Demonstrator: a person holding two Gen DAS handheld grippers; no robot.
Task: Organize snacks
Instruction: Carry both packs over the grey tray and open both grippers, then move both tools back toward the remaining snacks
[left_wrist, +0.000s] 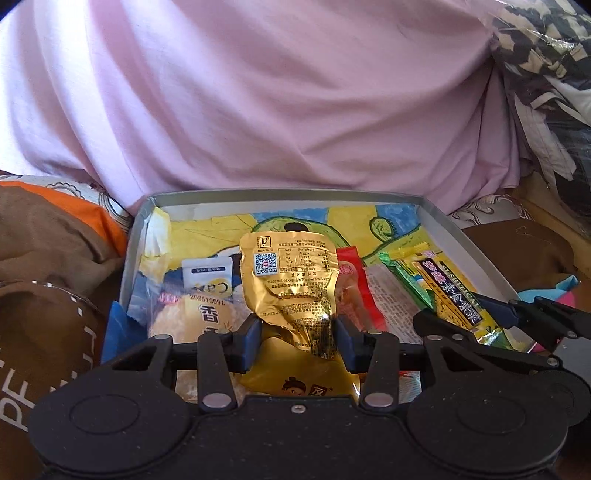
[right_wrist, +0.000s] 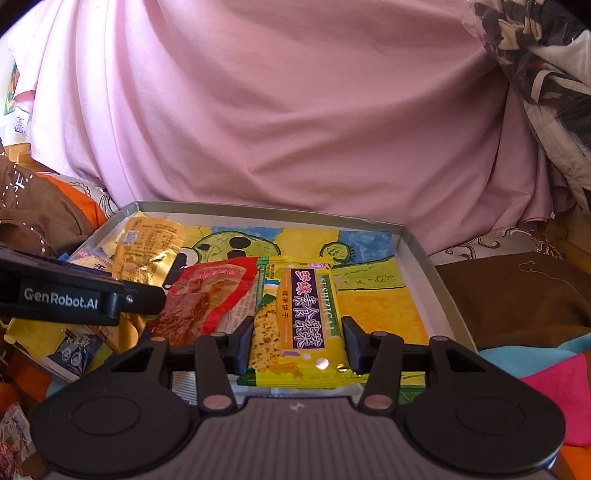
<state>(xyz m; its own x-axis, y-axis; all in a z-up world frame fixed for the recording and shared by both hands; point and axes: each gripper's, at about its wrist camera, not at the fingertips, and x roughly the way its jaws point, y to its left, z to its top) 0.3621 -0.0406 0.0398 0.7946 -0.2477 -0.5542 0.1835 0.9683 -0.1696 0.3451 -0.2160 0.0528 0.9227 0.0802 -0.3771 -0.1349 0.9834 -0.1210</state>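
left hand-held gripper (left_wrist: 298, 341) is pinching gold foil pouch (left_wrist: 291, 280), long axis pointing away, over tray (left_wrist: 458, 236) | right hand-held gripper (right_wrist: 297, 345) is clamping yellow-and-purple snack packet (right_wrist: 301, 317), lengthwise away, above tray's right half

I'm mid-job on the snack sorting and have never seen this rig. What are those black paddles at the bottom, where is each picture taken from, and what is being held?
The black paddles are two hand-held grippers, each with a camera looking forward along its fingers. One picture is from the left gripper, the other from the right gripper. Both look into a shallow grey tray lined with a yellow and green drawing, with pink cloth behind. The left gripper is shut on a gold foil pouch. The right gripper is shut on a yellow snack bar with a purple label. A red packet lies between them in the tray.
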